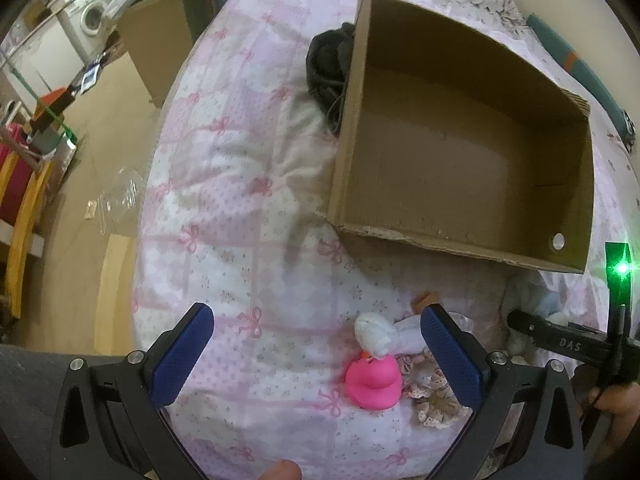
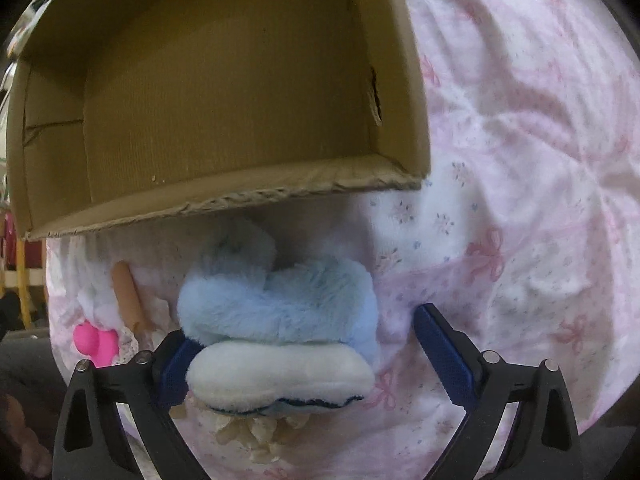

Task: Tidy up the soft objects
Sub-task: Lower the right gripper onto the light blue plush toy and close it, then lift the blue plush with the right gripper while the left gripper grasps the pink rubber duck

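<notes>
Cardboard box point(image 1: 472, 136): lying empty on the bed point(image 1: 240, 184); nothing appears sorted yet. Blue plush toy point(image 2: 276, 308): sitting between the wide-spread fingers of the right claw point(image 2: 312, 360), not yet clenched on it, near the box's front edge. Left claw point(image 1: 320, 360): hanging released above the pink rubber duck point(image 1: 372, 384) and white plush point(image 1: 376, 334). Pink bow-print quilt covering the bed; washing machine point(image 1: 90, 20) standing far left.

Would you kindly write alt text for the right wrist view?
A fluffy blue and white plush toy lies between the open right claw on a pink bow-print quilt. An empty cardboard box sits just beyond it, with a pink rubber duck at far left.
</notes>
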A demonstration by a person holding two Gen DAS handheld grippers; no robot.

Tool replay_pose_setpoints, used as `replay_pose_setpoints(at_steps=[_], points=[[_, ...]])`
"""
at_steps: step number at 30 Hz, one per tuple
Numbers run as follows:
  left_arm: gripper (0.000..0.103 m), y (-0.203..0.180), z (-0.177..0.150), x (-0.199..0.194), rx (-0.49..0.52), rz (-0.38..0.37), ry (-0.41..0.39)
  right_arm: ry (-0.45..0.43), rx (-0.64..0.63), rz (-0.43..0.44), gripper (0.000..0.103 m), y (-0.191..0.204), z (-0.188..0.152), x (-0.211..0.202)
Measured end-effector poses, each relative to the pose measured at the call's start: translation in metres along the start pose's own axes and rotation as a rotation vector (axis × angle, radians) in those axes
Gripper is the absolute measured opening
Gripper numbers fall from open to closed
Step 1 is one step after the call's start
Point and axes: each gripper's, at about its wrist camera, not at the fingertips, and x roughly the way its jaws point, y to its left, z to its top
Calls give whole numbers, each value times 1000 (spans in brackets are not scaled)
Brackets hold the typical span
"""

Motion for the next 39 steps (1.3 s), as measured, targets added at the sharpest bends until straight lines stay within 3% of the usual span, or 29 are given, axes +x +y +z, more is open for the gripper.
replay_pose_setpoints(at_steps=[3, 7, 11, 18, 24, 28, 34, 37, 39], points=[[103, 1, 0, 1, -6, -5, 3, 3, 16, -3, 90, -4, 2, 5], [103, 1, 0, 0, -1, -1, -8, -6, 36, 24, 60, -12, 8, -1], [103, 1, -1, 0, -5, -2, -10, -37, 75, 75, 51, -19, 6, -14], [102, 7, 0, -1, -34, -18, -3, -118, 65, 129, 50, -17, -4, -54], [89, -4, -4, 5, 15, -60, 27, -162, 0, 319, 47, 2, -31, -81], [81, -8, -6, 10, 32, -82, 51, -181, -14, 428, 46, 10, -37, -76], [80, -17, -13, 21, 59, -108, 102, -164, -21, 402, 46, 7, -32, -80], [60, -23, -18, 30, 70, -147, 163, -147, -23, 385, 46, 16, -31, -76], [59, -25, -23, 38, 69, -164, 211, -142, -23, 381, 46, 20, -29, -75]])
